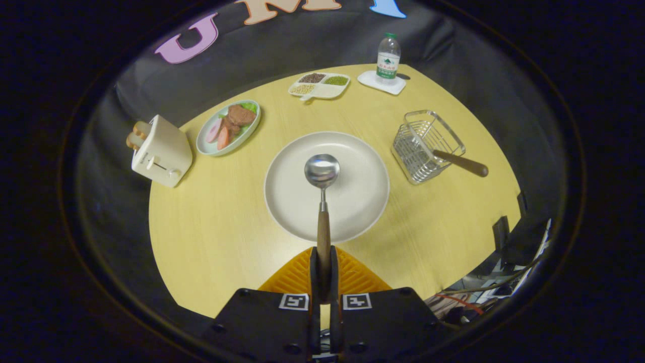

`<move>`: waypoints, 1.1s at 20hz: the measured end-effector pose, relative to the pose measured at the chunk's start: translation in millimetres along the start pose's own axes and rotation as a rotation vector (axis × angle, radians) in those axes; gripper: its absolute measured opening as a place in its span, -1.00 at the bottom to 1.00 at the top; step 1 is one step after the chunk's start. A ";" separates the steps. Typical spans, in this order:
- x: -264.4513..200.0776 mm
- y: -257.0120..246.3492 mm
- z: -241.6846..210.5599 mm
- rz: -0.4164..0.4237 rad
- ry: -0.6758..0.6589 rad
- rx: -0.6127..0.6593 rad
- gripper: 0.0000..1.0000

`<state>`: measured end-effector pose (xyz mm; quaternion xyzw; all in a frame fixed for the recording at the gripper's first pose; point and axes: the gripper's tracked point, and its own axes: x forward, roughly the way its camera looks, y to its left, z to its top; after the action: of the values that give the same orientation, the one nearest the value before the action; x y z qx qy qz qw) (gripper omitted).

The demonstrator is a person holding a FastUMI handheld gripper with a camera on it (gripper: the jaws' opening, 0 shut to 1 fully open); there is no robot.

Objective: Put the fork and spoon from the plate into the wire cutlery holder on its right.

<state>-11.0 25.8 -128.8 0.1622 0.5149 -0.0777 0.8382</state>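
The gripper is clenched on the wooden handle of the spoon, both fingers pressing it from either side. The spoon runs straight ahead from the fingers, its shiny bowl out over the middle of the round white plate, which sits on the yellow counter just beyond the fingertips. To the right of the plate stands the wire cutlery holder, tilted, with the fork's wooden handle sticking out over its rim toward the right; its tines cannot be made out through the wires. Left of the plate lie a small plate of food and a cream toaster. Further back are a divided dish of beans and a water bottle on a white coaster.
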 end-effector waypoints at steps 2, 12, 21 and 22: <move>-4.3 -11.3 10.3 -0.015 -0.020 0.008 -0.79; -19.3 -77.3 48.7 -0.095 -0.072 0.094 -0.79; -7.3 -122.9 54.4 -0.122 -0.038 0.204 -0.76; -3.7 -126.4 52.3 -0.125 -0.029 0.212 -0.75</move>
<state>-6.5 -111.0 -128.0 0.2163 0.5009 -0.1862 0.8171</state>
